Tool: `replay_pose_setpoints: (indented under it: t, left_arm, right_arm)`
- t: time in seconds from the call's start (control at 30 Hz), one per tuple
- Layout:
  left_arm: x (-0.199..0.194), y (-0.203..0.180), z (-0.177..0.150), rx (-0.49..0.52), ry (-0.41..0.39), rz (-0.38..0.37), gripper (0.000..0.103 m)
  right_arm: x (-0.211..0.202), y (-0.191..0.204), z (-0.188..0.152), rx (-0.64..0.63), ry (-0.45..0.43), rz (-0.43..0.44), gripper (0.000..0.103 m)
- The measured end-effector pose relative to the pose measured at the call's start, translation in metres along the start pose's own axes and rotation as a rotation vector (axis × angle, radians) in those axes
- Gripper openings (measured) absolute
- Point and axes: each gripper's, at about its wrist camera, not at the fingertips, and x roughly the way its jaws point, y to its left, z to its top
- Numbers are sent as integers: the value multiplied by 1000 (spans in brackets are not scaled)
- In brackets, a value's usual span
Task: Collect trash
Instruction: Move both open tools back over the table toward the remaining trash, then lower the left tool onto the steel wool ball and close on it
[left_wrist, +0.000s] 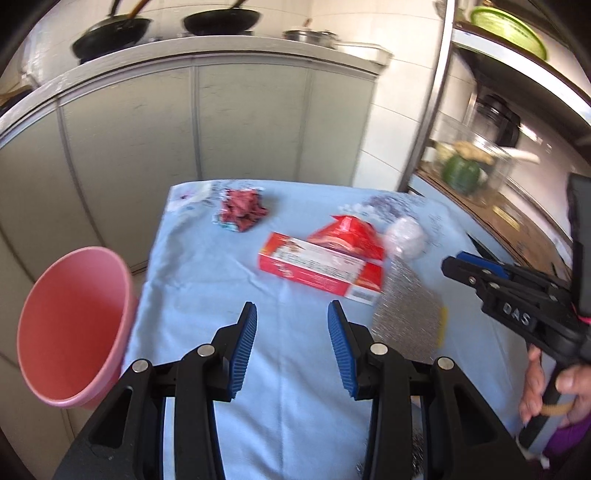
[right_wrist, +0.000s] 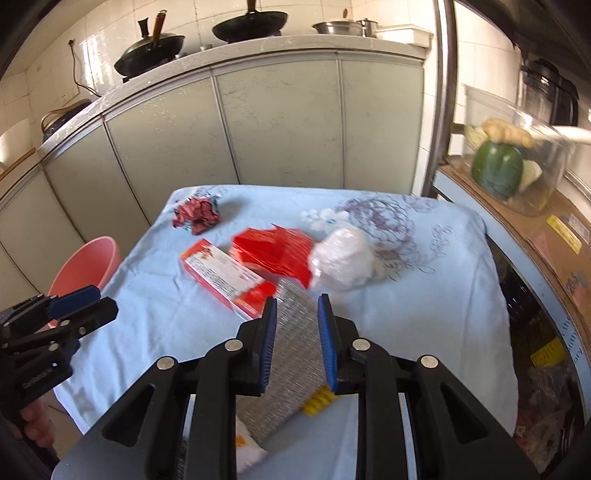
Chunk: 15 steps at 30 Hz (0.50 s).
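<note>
Trash lies on a table with a light blue cloth (left_wrist: 207, 266): a red and white carton (left_wrist: 319, 267) (right_wrist: 225, 277), a red wrapper (left_wrist: 347, 236) (right_wrist: 277, 251), a white plastic wad (left_wrist: 406, 236) (right_wrist: 341, 260), a crumpled dark red wrapper (left_wrist: 242, 208) (right_wrist: 195, 214) at the far left, and a silver foil pouch (left_wrist: 406, 325) (right_wrist: 291, 354) with a yellow edge. A pink bin (left_wrist: 74, 328) (right_wrist: 88, 266) stands off the table's left side. My left gripper (left_wrist: 291, 314) is open and empty above the cloth. My right gripper (right_wrist: 297, 306) (left_wrist: 458, 262) is open, its jaws either side of the silver pouch.
Grey-green kitchen cabinets (right_wrist: 277, 122) stand behind the table, with woks (right_wrist: 251, 22) and pots on the counter. A metal post (right_wrist: 443, 92) and a shelf with a clear box holding a green squash (right_wrist: 498, 170) are at the right.
</note>
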Motion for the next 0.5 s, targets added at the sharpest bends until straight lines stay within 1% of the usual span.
replay_pose_setpoints:
  t: [0.07, 0.17, 0.2, 0.3, 0.37, 0.43, 0.5]
  left_arm:
    - [-1, -7, -3, 37, 18, -51, 39]
    - [-7, -17, -10, 95, 46, -139, 39]
    - [-9, -19, -13, 115, 64, -178, 39]
    - [-13, -26, -23, 154, 113, -252, 40]
    - [-13, -31, -33, 181, 162, -306, 40]
    - [-12, -35, -41, 210, 195, -326, 40]
    - [-9, -41, -51, 246, 232, -317, 40]
  right_arm:
    - [-3, -11, -6, 16, 9, -6, 23]
    - [-9, -22, -16, 33, 20, 10, 23]
    - [-11, -25, -19, 40, 25, 30, 23]
    - [-18, -27, -29, 51, 47, 88, 23]
    - [-21, -24, -36, 44, 62, 131, 23]
    - [-24, -18, -44, 25, 85, 170, 23]
    - [-26, -10, -49, -1, 99, 201, 23]
